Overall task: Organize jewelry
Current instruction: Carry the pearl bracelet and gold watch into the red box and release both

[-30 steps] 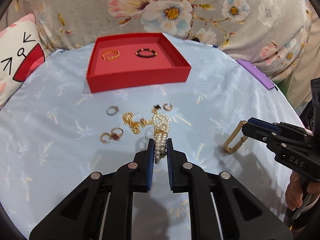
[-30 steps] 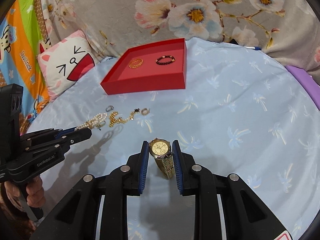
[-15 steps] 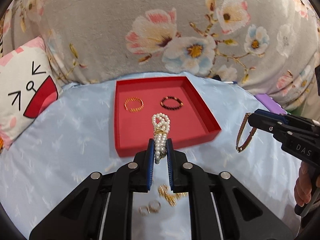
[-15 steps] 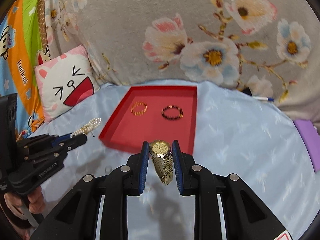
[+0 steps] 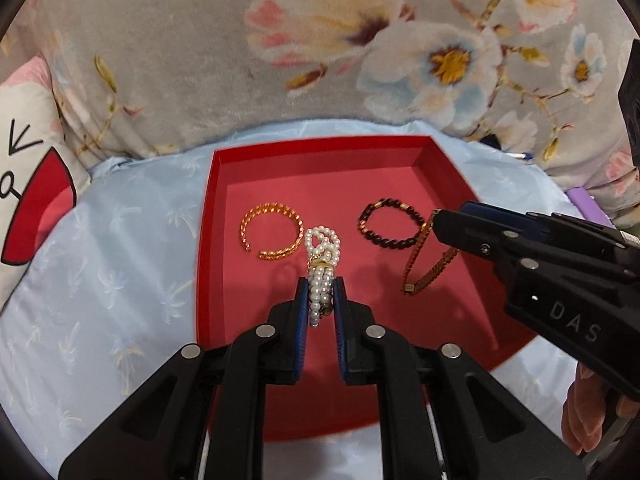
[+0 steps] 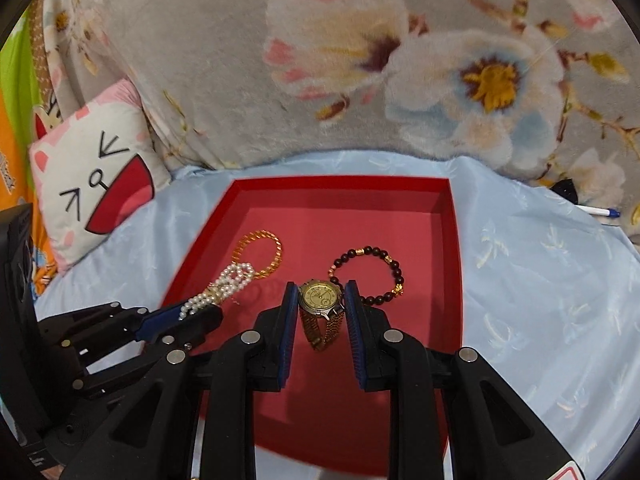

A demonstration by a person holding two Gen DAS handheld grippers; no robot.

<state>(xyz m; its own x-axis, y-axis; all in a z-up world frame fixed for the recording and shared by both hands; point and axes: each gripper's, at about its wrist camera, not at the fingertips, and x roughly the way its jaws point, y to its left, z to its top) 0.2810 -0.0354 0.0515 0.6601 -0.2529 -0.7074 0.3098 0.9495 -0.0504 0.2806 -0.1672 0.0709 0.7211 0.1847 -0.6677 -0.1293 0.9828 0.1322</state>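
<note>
The left gripper (image 5: 320, 286) pinches a pearl bracelet (image 5: 322, 256) that points away over the red tray (image 5: 208, 240). The right gripper (image 6: 320, 300) squeezes a gold watch (image 6: 321, 296), face up, its band hanging down over the tray's near part.

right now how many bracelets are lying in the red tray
2: a gold bangle on the left of the red tray and a dark beaded bracelet to the right. The grippers hide part of the tray floor, so more may be hidden.
</note>
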